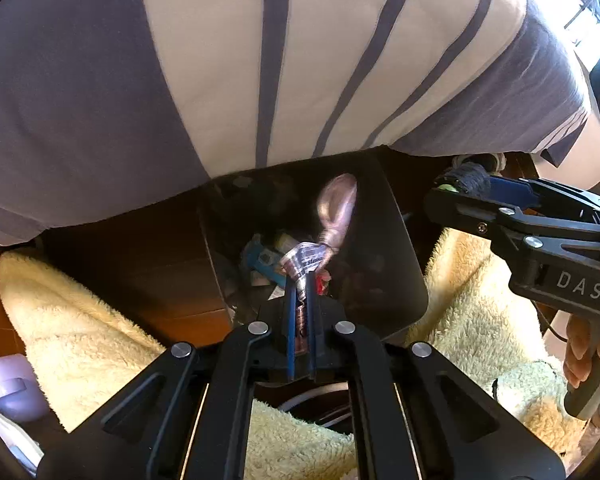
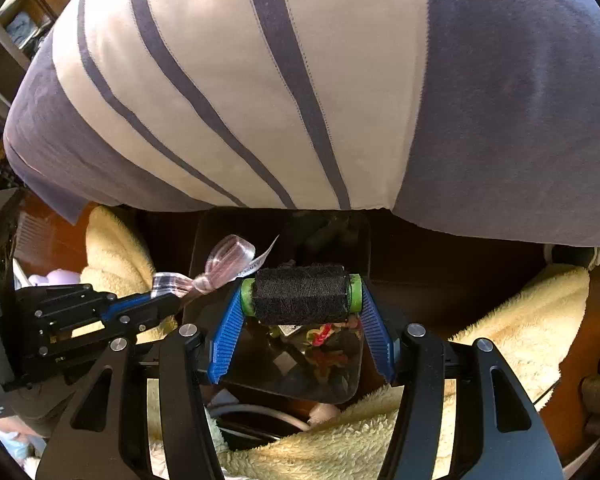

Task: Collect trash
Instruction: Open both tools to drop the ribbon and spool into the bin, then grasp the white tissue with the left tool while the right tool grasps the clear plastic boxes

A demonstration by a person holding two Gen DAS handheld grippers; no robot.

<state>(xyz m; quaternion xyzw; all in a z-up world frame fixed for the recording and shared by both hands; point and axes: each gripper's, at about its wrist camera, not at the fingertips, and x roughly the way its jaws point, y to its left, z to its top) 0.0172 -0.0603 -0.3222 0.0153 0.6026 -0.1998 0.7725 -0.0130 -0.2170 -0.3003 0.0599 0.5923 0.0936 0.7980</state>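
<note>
Right gripper point(image 2: 302, 294): jaws closed on the thread spool point(image 2: 301, 295), blue ribbed fingers point(image 2: 229, 338) pressing its two green end flanges. The spool's long axis runs crosswise, finger to finger, roughly level. Dark thread winds around the barrel.

Directly beneath and just beyond the spool sits the dark trash bin point(image 2: 364, 240), mouth up, with coloured scraps already visible inside. The spool hangs over the near part of the opening, apart from the rim. Judgement: a release here would let it fall inside; because the axis lies across the bin's width, the flange ends are the parts most likely to catch a wall.

Left gripper point(image 1: 300, 280): jaws clamped nearly together on the pink ribbon point(image 1: 332, 216), pinched by its printed tail with the loop standing up past the fingertips. The ribbon's long axis points away from the gripper, toward the bin's far side. From the right wrist view this gripper point(image 2: 168, 304) approaches from the side, its tips at the bin's edge; whether the ribbon loop is fully over the opening is probably yes, though the fisheye makes it hard to fix.

Around the bin, cream fleece blanket point(image 1: 80, 320) on both sides. Farthest, the person's striped shirt point(image 1: 260, 60) fills the upper field
</note>
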